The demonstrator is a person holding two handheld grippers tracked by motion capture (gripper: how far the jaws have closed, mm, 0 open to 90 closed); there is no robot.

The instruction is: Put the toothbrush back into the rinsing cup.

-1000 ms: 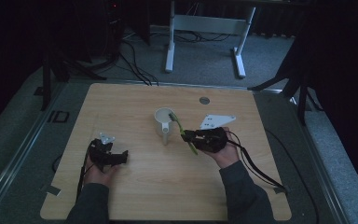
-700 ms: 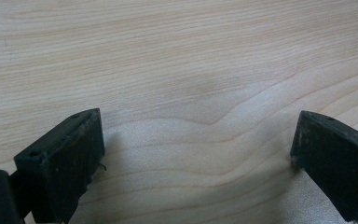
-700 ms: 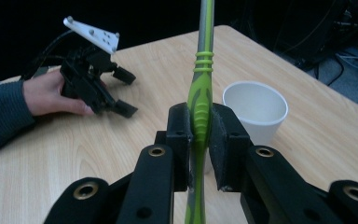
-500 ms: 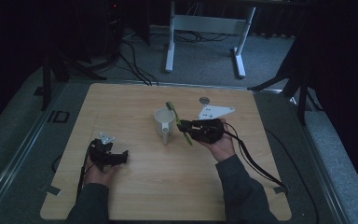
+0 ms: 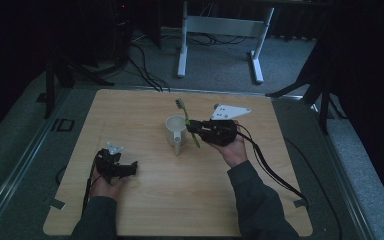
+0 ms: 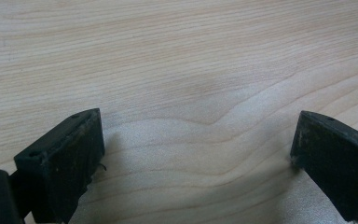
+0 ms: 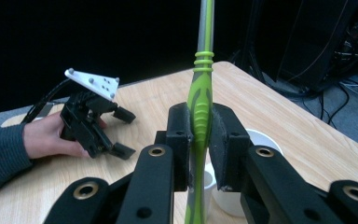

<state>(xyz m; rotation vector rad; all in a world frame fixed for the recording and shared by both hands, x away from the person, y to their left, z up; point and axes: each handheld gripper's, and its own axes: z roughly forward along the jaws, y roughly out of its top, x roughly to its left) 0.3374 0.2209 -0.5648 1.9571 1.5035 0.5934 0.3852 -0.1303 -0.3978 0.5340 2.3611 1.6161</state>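
Nearest the person's side of the wooden worktop [image 5: 145, 200], the left gripper [image 5: 130, 169] sits low in the left hand [image 5: 107, 182], close to the front-left part of the board. Its fingers [image 6: 63, 163] are spread wide with nothing between them; the left gripper view just looks down at bare wood grain, with the two black pads well apart at either edge. From the right gripper view you can see it too [image 7: 121, 133], jaws apart, grey three-cornered plate on top, cable trailing off behind.

A bit further in, the right gripper [image 5: 194, 131] is held in the right hand [image 5: 232, 150], lifted off the board and pointing toward the middle. Its fingers [image 7: 181, 140] are clamped tight on a green toothbrush [image 7: 200, 107], pinching the handle roughly at mid-length. The brush stands close to upright in the right gripper view; from the high view it [image 5: 189, 125] tilts, its head up past the far side of the cup rim and its tail end hanging below the jaws.

Just beside that, to the left, is a white cup [image 5: 176, 131] standing upright on the worktop, handle toward the person. The toothbrush is right next to it, crossing its right edge in the high view; can't tell if they actually touch.

Beyond the far edge there's a white desk frame [image 5: 220, 30] on the grey floor and some cables.
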